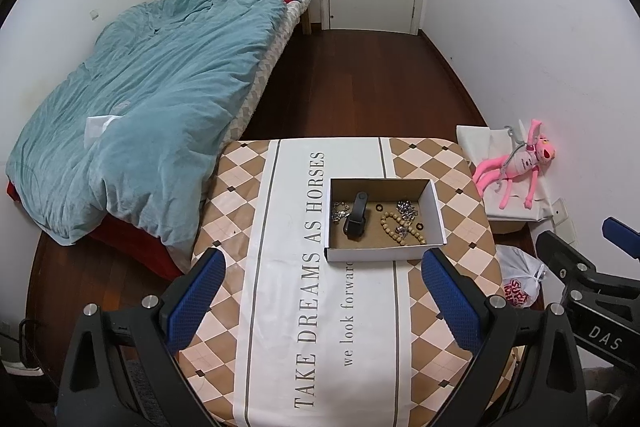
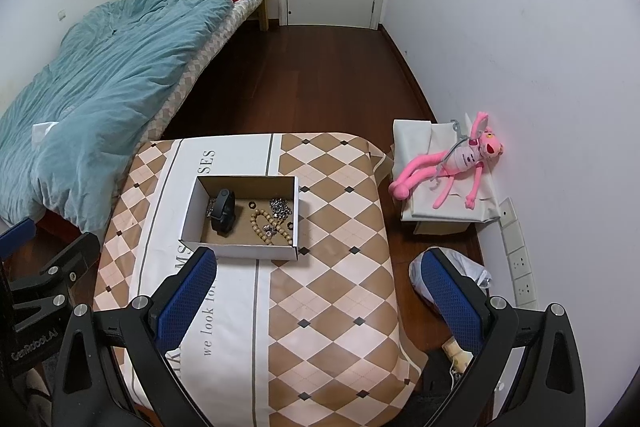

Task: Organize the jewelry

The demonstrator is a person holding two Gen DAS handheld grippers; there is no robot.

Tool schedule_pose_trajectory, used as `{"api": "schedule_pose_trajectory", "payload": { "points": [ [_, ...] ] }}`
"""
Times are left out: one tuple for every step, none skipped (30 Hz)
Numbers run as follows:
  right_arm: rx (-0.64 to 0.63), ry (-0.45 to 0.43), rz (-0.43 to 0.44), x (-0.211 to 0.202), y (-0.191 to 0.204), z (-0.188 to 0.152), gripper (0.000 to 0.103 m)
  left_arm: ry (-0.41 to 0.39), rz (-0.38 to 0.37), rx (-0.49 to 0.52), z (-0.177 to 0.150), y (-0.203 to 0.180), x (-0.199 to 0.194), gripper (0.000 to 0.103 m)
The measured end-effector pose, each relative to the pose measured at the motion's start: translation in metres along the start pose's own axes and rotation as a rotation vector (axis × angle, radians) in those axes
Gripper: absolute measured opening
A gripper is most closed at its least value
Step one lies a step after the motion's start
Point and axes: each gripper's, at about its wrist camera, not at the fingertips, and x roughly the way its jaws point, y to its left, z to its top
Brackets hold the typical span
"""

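Note:
A white cardboard box (image 1: pixel 436 211) (image 2: pixel 190 211) sits on the table. Inside lie a black watch (image 1: pixel 356 217) (image 2: pixel 223 211), a wooden bead bracelet (image 1: pixel 394 225) (image 2: pixel 262 223), two silver chain pieces (image 1: pixel 407 210) (image 1: pixel 339 211) and small dark rings (image 1: pixel 378 207). My left gripper (image 1: pixel 324 291) is open and empty, held above the table just in front of the box. My right gripper (image 2: pixel 320 287) is open and empty, to the right of the box's near corner. Each gripper also shows at the edge of the other view.
The table (image 1: pixel 280 307) has a diamond-patterned cloth with printed text. A bed with a teal duvet (image 1: pixel 140 99) stands to the left. A pink plush toy (image 2: pixel 460 159) lies on a white box by the right wall. A white plastic bag (image 1: pixel 520 283) sits on the floor.

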Motion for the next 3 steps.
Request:
{"api": "schedule_pose_trajectory", "payload": {
  "points": [
    [0.001, 0.001, -0.001, 0.0014, -0.0010, 0.0013, 0.103, -0.005, 0.002, -0.003, 0.0001, 0.0006, -0.0008, 0.100],
    [0.001, 0.003, -0.001, 0.0015, -0.0010, 0.0007, 0.103, -0.005, 0.002, -0.002, 0.0004, 0.0009, -0.0010, 0.100],
    [0.002, 0.004, -0.001, 0.0014, -0.0007, 0.0000, 0.103, -0.003, 0.000, -0.002, 0.0006, 0.0009, -0.0004, 0.100]
  ]
}}
